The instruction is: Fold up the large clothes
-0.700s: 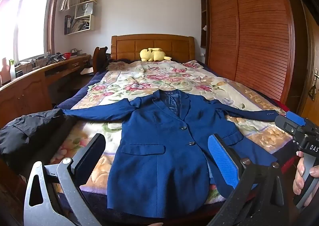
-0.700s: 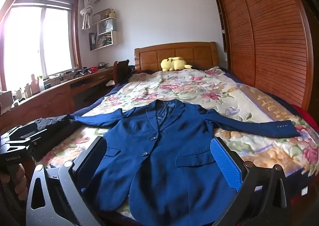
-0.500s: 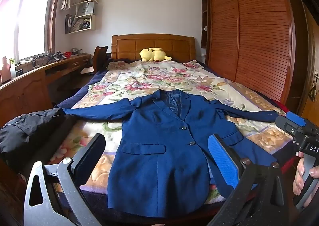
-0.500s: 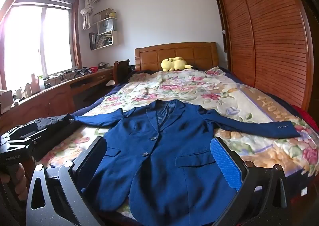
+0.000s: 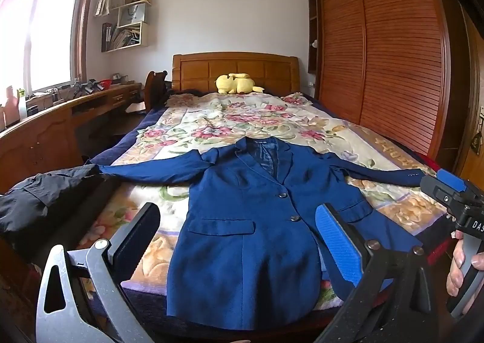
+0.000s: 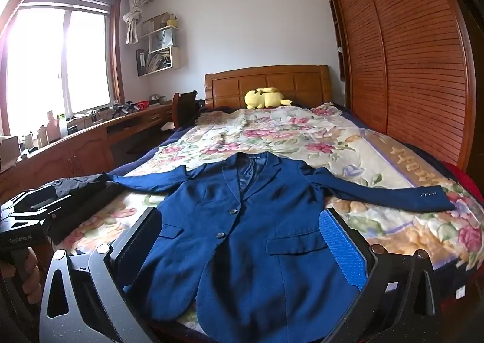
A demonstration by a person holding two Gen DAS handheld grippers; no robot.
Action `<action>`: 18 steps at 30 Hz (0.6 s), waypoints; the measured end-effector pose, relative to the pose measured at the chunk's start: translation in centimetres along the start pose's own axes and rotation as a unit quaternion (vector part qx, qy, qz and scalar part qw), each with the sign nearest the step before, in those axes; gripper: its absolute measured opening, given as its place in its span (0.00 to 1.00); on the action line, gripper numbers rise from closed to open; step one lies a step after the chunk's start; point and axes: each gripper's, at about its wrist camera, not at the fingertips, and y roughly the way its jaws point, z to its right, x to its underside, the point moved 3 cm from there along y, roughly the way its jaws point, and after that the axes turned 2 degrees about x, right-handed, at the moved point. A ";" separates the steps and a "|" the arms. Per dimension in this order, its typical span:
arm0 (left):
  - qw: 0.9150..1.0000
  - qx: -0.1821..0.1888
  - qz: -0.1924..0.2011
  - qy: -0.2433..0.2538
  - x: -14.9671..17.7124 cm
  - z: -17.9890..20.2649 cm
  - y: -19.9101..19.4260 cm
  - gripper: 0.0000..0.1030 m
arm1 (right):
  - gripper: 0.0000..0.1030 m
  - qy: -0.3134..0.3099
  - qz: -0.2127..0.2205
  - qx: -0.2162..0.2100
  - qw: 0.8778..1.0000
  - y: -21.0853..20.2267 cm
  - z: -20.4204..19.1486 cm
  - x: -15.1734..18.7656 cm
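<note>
A dark blue blazer (image 5: 248, 222) (image 6: 257, 231) lies flat and buttoned on the flowered bedspread, collar toward the headboard, both sleeves spread out to the sides. My left gripper (image 5: 239, 222) hovers open above the blazer's lower hem, nothing between its fingers. My right gripper (image 6: 242, 225) is likewise open over the hem, a little further right, and empty. Each gripper shows at the edge of the other's view, held by a hand: the right gripper's body (image 5: 456, 204) and the left gripper's body (image 6: 27, 222). Neither touches the cloth.
A black garment (image 5: 39, 194) lies bunched at the bed's left edge by the left sleeve. A yellow plush toy (image 5: 239, 83) rests at the wooden headboard. A wooden desk (image 5: 45, 131) runs along the left wall and a slatted wardrobe (image 5: 393, 55) along the right.
</note>
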 end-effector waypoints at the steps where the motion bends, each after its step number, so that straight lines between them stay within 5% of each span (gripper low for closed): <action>1: 1.000 0.001 0.000 0.000 0.0 0.0 0.0 1.00 | 1.00 -0.001 0.000 0.000 1.000 0.0 -0.1 0.0; 18: 1.000 -0.003 0.001 -0.001 -0.1 -0.4 -0.3 1.00 | 1.00 -0.004 0.000 0.000 1.000 -0.1 -0.1 -0.1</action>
